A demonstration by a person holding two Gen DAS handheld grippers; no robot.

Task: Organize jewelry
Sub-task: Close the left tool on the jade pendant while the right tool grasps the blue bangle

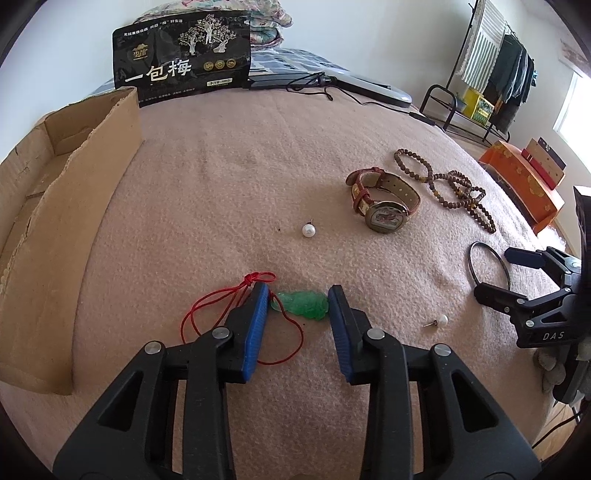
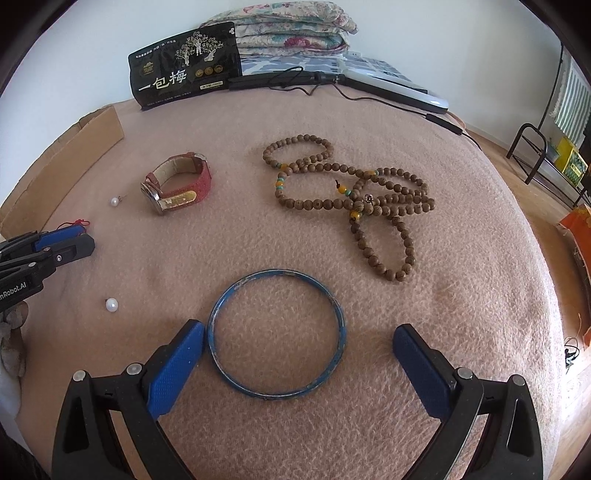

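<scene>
A green jade pendant [image 1: 303, 305] on a red cord [image 1: 236, 300] lies on the pink blanket [image 1: 229, 184]. My left gripper [image 1: 298, 295] is open with its tips either side of the pendant. A red-strapped watch [image 1: 380, 199], wooden bead strands [image 1: 443, 184] and two pearl earrings [image 1: 307, 230] [image 1: 441, 319] lie beyond. My right gripper [image 2: 298, 336] is open wide around a blue bangle [image 2: 277, 332]; the left pad is beside its rim. The watch [image 2: 177, 184], beads [image 2: 354, 195] and pearls [image 2: 115, 201] [image 2: 111, 305] also show in the right wrist view.
An open cardboard box [image 1: 55, 206] stands at the left. A black snack bag [image 1: 184, 55], folded quilts [image 2: 288, 29] and a grey device with a cable [image 2: 391, 88] lie at the back. An orange box [image 1: 524, 184] and a clothes rack [image 1: 495, 74] stand to the right.
</scene>
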